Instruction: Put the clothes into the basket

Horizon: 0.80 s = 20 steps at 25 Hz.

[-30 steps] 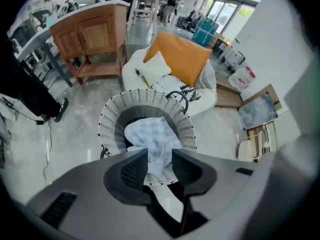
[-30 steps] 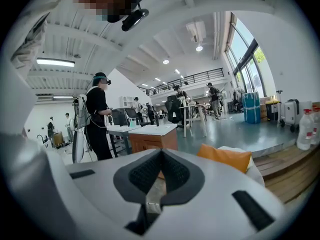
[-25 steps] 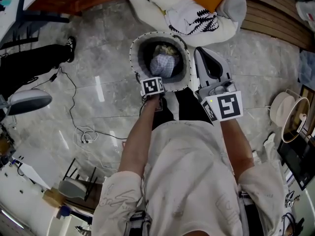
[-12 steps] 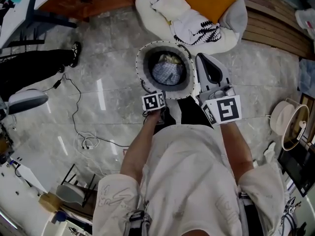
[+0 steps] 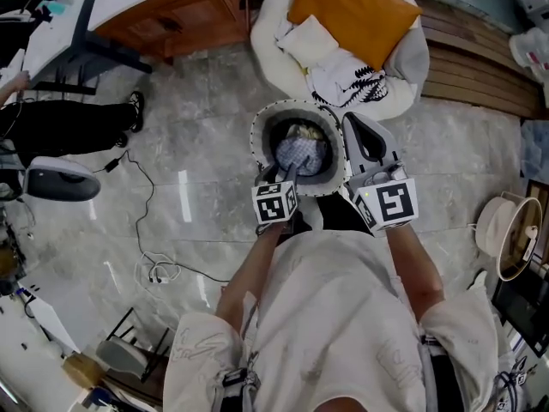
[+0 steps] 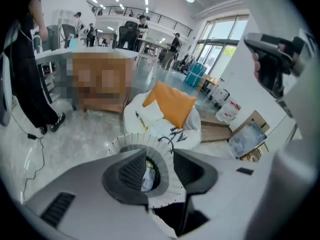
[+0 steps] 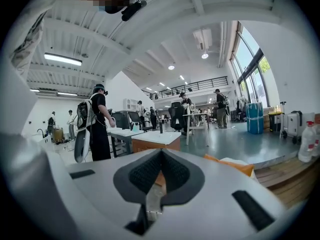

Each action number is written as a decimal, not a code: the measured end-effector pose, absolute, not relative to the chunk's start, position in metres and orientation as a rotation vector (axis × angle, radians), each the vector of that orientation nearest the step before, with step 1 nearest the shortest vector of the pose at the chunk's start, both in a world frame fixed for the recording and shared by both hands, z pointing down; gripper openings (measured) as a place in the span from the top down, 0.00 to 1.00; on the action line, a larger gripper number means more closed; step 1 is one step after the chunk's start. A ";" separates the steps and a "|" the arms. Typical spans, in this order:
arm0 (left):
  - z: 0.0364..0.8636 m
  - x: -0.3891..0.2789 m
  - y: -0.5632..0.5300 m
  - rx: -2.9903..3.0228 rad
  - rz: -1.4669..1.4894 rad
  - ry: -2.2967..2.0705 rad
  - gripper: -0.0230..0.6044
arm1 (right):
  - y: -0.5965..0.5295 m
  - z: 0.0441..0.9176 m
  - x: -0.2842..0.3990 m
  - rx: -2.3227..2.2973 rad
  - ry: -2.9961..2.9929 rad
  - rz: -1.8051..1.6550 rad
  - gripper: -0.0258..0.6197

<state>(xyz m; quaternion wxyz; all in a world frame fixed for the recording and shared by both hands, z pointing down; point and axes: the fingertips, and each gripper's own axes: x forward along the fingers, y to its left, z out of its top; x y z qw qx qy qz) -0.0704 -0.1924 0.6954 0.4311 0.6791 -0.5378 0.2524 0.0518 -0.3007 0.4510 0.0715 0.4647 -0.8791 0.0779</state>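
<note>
A round basket (image 5: 262,130) with a white rim and dark lining stands on the floor in front of the person. Inside it lie a blue checked garment (image 5: 300,153) and a pale one behind it. My left gripper (image 5: 289,172) reaches over the near rim. In the left gripper view its jaws (image 6: 160,170) stand open and empty, with the basket (image 6: 131,141) and the clothes (image 6: 148,177) seen through the gap. My right gripper (image 5: 358,127) hangs just right of the basket, shut on nothing (image 7: 160,171). A white garment with a black print (image 5: 356,82) lies on the beanbag.
A white beanbag (image 5: 274,20) with an orange cushion (image 5: 352,7) sits just beyond the basket. A wooden cabinet (image 5: 180,11) stands at the back left, wooden decking (image 5: 480,67) at the right. A cable (image 5: 146,230) trails on the floor to the left. A person's legs (image 5: 69,127) are at the far left.
The head view has tilted up, so more of the beanbag shows. My left gripper has drawn back a little toward the basket's near rim. The right gripper stays beside the basket.
</note>
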 end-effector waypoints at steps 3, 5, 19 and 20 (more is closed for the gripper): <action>0.651 -0.076 -0.211 1.797 0.584 -1.438 0.69 | -0.299 0.441 0.055 1.415 -2.631 0.215 0.98; 0.620 -0.080 -0.219 1.865 0.554 -1.501 0.69 | -0.296 0.434 0.058 1.435 -2.626 0.208 0.98; 0.406 -0.086 -0.252 2.336 0.325 -1.846 0.69 | -0.287 0.340 0.067 1.605 -2.680 0.056 0.98; 0.394 -0.088 -0.252 2.348 0.305 -1.868 0.69 | -0.287 0.332 0.069 1.620 -2.681 0.042 0.98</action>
